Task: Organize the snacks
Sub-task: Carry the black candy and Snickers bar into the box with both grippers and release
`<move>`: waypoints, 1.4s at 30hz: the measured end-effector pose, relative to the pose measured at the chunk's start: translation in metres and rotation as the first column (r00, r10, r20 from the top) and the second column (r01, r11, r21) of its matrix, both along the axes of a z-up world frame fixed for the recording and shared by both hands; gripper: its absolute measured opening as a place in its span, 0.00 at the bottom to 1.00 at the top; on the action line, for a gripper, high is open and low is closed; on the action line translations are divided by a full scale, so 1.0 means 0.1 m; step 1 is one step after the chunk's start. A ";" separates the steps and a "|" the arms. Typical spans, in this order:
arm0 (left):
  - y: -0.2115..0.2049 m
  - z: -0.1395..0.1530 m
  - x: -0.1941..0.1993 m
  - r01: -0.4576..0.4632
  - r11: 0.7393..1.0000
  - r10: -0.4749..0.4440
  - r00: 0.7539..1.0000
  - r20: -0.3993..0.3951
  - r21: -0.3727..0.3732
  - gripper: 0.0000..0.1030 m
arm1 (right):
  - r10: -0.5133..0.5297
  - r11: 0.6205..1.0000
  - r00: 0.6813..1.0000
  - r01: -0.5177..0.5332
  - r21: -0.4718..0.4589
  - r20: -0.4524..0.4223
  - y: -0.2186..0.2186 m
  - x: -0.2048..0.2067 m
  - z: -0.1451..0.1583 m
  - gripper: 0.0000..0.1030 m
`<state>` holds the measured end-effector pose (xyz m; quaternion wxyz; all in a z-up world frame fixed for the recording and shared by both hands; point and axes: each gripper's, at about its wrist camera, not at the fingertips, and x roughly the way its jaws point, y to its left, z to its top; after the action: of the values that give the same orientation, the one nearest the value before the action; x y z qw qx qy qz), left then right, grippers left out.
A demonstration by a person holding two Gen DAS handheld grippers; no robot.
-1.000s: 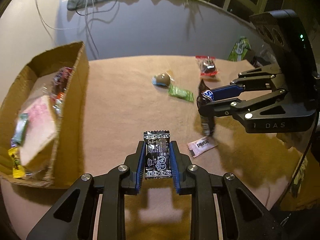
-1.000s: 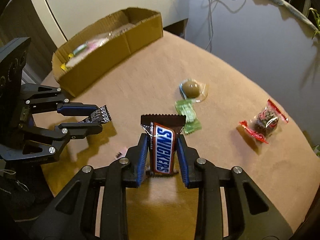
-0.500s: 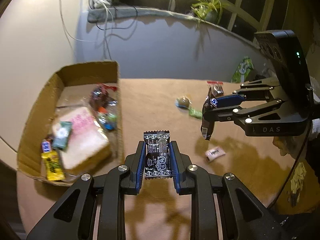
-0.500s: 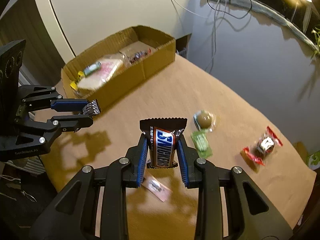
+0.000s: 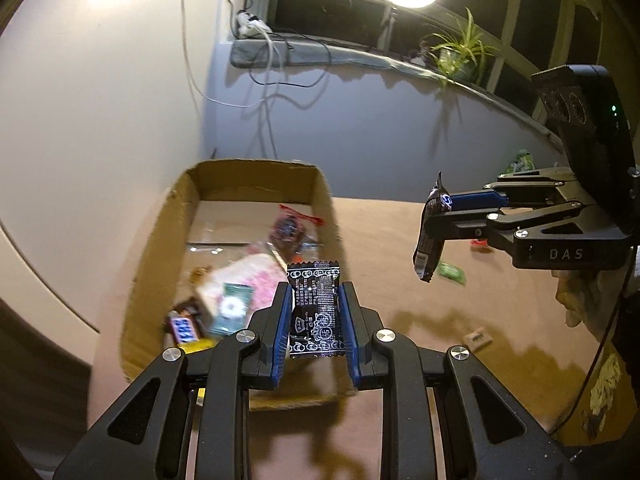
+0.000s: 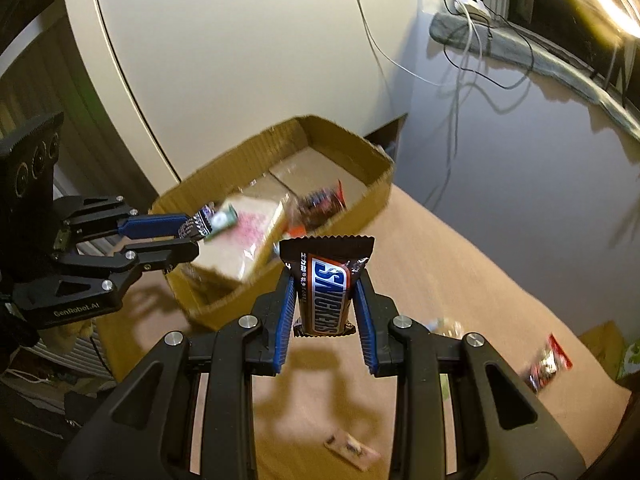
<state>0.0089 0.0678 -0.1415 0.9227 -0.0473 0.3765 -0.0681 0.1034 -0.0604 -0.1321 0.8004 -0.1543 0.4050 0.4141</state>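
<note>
My left gripper point(image 5: 315, 322) is shut on a black candy packet point(image 5: 316, 312) with white print, held above the near right corner of the cardboard box point(image 5: 160, 240). My right gripper point(image 6: 325, 304) is shut on a Snickers bar point(image 6: 326, 284), raised over the tan table just right of the box point(image 6: 376, 184). In the left wrist view the right gripper point(image 5: 434, 220) hangs at the right with the Snickers bar point(image 5: 428, 240) dangling from it. In the right wrist view the left gripper point(image 6: 192, 236) shows at the left over the box's near end. The box holds several snacks, among them a pink packet point(image 5: 256, 280).
Loose snacks lie on the table: a green packet point(image 5: 450, 271), a small pale sachet point(image 5: 478, 338), the same sachet point(image 6: 352, 448), a red-ended wrapped sweet point(image 6: 546, 362). A wall, a window ledge with cables and a plant point(image 5: 456, 54) stand behind.
Both grippers have risen and travelled toward the box with their snacks still gripped. The box has come from the left edge to the middle of both views.
</note>
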 end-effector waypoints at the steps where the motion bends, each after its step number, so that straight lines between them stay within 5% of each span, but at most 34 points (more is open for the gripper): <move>1: 0.04 0.00 0.02 -0.007 1.000 0.007 1.000 -0.001 0.001 0.21 | 0.004 1.000 1.000 -0.004 0.002 -0.001 0.05 0.02 0.01 0.29; 17: 0.47 0.02 0.43 -0.063 0.998 0.063 0.998 0.002 0.006 0.21 | 0.037 0.999 0.999 -0.037 0.017 -0.032 0.69 0.45 -0.05 0.29; 42: 0.68 -0.10 0.97 -0.103 0.995 0.103 0.994 -0.042 0.017 0.21 | 0.057 0.998 0.996 -0.056 0.009 -0.068 1.02 0.96 -0.25 0.29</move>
<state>0.1054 0.1358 -0.1517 0.9171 -0.0612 0.3935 -0.0166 0.1991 0.0415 -0.1569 0.7746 -0.1484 0.4262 0.4431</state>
